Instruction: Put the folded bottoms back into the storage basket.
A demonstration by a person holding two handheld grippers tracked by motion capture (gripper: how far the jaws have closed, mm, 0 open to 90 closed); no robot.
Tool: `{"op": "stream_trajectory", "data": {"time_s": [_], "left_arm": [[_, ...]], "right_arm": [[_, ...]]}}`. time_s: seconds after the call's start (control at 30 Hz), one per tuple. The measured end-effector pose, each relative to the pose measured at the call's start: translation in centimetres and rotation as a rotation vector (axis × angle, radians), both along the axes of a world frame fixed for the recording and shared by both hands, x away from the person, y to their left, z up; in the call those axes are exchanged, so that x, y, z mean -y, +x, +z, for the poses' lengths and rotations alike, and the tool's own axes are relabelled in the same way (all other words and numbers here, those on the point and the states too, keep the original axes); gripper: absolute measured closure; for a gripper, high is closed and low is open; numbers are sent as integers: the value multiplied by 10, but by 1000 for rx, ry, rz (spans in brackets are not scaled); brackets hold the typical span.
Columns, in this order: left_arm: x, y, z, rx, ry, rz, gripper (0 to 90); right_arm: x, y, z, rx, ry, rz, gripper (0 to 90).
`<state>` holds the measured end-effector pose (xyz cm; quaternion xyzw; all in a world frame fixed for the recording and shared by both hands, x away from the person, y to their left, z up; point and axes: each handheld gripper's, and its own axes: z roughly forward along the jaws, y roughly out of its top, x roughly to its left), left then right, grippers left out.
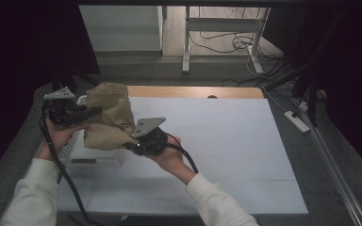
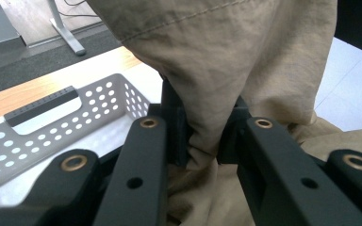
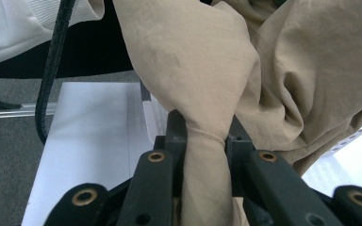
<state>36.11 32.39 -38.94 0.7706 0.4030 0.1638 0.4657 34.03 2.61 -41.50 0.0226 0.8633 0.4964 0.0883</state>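
A tan cloth garment (image 1: pixel 108 117) hangs bunched above the left part of the table, over a white perforated basket (image 1: pixel 73 148). My left gripper (image 1: pixel 96 111) grips the cloth's left side; in the left gripper view its jaws pinch a fold of the tan fabric (image 2: pixel 202 136). My right gripper (image 1: pixel 128 145) holds the lower right edge; in the right gripper view a twisted strip of the cloth (image 3: pixel 205 141) is squeezed between the jaws. Both grippers are shut on the cloth, which is lifted off the table.
The white table top (image 1: pixel 226 141) spreads to the right, with a wooden strip (image 1: pixel 193 92) along its far edge. The basket (image 2: pixel 52 117) has a dark handle slot. A power strip (image 1: pixel 297 121) lies on the floor at right, desk legs and cables beyond.
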Motion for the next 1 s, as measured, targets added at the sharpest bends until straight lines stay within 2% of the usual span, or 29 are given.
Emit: {"op": "stream_trajectory", "data": {"time_s": [0.5, 1.0], "left_arm": [[-17, -4, -3, 3, -3, 22, 770], [-39, -1, -12, -20, -27, 42, 770]], "right_arm": [[-13, 3, -3, -3, 1, -2, 769], [-33, 5, -2, -13, -19, -3, 769]]}}
